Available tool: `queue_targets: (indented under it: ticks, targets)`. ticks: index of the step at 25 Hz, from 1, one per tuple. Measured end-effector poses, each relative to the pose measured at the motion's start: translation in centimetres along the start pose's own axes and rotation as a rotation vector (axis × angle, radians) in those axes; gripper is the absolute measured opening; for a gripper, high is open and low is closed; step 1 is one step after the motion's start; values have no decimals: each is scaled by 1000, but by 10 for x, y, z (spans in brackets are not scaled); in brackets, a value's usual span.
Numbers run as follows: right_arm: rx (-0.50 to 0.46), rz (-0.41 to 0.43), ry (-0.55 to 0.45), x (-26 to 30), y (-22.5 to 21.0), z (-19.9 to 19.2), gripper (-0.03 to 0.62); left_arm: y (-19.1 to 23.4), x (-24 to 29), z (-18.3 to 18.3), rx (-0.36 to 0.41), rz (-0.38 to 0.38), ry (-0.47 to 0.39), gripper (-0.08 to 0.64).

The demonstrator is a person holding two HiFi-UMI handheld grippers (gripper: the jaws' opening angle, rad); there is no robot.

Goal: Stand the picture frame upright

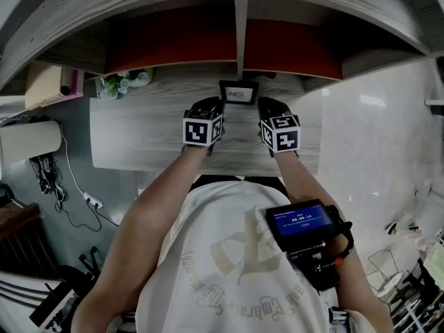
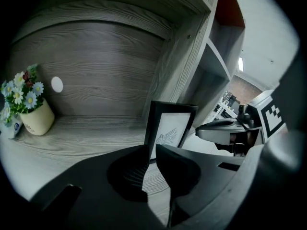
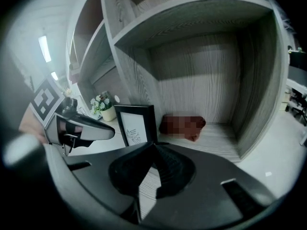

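While the left gripper hangs ajar — empty — the frame stands.

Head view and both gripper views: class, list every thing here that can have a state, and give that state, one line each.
picture frame: standing upright, not gripped.
flower pot: upright, left of the frame.
left gripper: jaws slightly apart, nothing between them.
right gripper: jaws together, empty.
chest screen: lit.
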State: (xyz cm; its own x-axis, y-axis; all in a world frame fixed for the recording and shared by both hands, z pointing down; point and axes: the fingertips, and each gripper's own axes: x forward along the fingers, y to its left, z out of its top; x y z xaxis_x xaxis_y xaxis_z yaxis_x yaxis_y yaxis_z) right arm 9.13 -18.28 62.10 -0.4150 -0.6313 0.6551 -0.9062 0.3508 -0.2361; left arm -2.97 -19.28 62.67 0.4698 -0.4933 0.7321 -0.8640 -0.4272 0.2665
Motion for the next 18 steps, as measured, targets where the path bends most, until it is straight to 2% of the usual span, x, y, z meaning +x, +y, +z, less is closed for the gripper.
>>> queue_targets:
  ticks: [5, 18]
  targets:
    - [8, 28, -33, -8, 6, 3, 6, 0, -14, -4, -6, 1, -30, 6]
    - [-31, 189, -190, -59, 43, 24, 5, -28, -78, 4, 19, -76, -215, 6]
